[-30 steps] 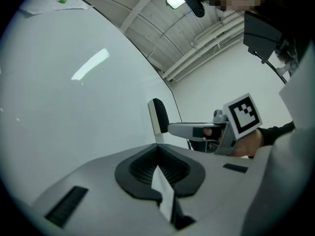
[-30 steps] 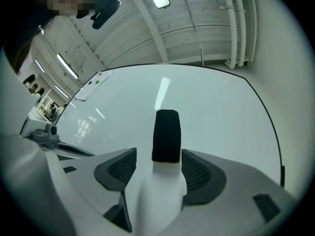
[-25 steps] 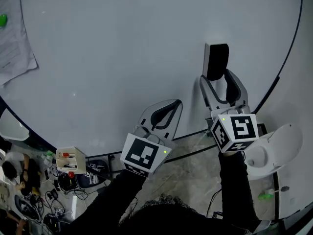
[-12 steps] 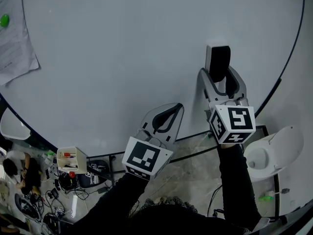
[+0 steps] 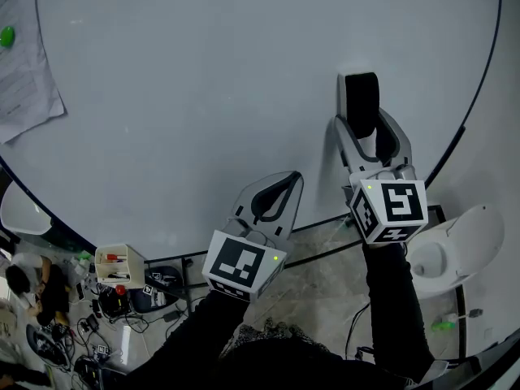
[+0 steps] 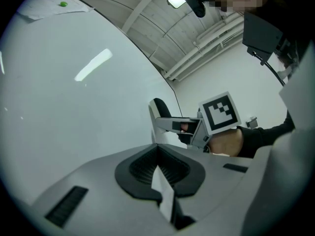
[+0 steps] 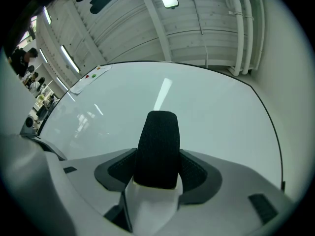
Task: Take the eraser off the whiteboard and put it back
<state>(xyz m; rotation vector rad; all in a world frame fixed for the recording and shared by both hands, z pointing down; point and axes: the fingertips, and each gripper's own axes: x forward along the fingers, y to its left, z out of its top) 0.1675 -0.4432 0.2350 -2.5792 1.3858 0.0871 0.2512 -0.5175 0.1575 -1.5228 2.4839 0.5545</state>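
A black-felted eraser (image 5: 361, 102) with a white body lies against the whiteboard (image 5: 203, 80) at the right. My right gripper (image 5: 366, 132) is shut on its lower part; in the right gripper view the eraser (image 7: 157, 149) sits squeezed between both pads, felt side toward the camera. My left gripper (image 5: 276, 187) is lower and to the left, close to the board, shut with nothing in it. In the left gripper view its pads (image 6: 158, 168) meet, and the right gripper (image 6: 172, 127) with the eraser (image 6: 158, 108) shows beyond them.
Paper sheets (image 5: 20, 63) and a green magnet (image 5: 6, 33) are at the board's upper left. The board's black frame (image 5: 325, 222) runs just below both grippers. On the floor stand a white box of markers (image 5: 116, 265), cables, and a white seat (image 5: 455, 250).
My right gripper has shifted slightly up toward the board and closed in on the eraser's lower part. The left gripper has hardly moved.
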